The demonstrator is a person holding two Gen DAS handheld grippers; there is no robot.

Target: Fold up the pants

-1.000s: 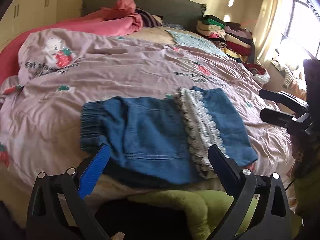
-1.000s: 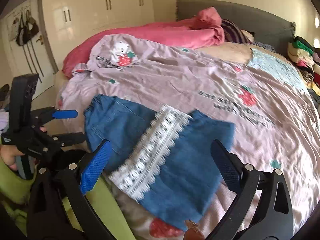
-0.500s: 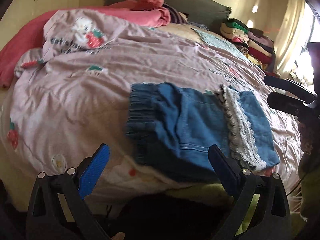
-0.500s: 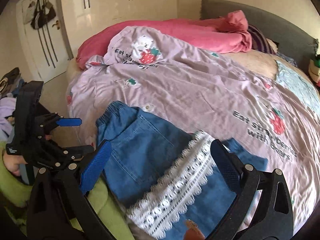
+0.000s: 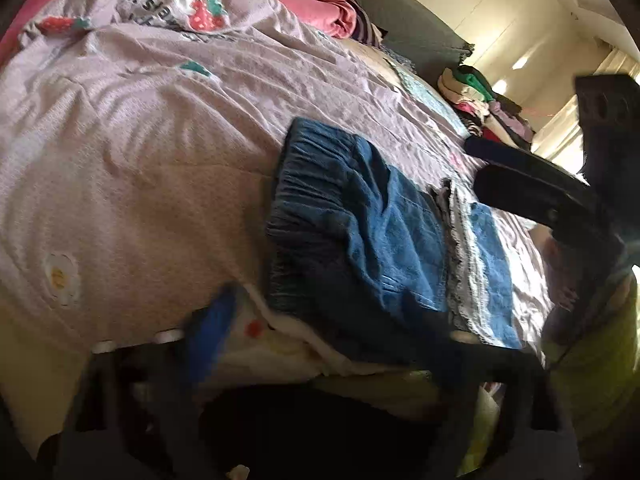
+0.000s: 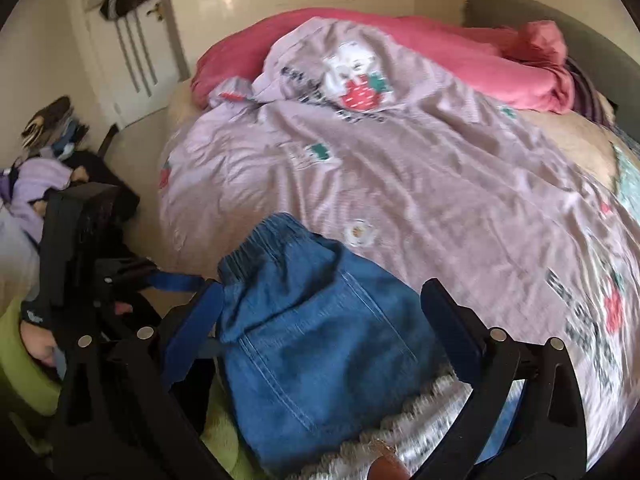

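The blue pants (image 5: 360, 236) lie flat near the bed's (image 5: 140, 160) front edge, partly folded. The long way runs side to side: waistband left, lace hem right. The left hand-held gripper (image 5: 332, 328) is closing at the near waistband corner, nothing pinched yet. Grab all layers together. The right hand-held gripper (image 6: 320, 332) is wide open, empty
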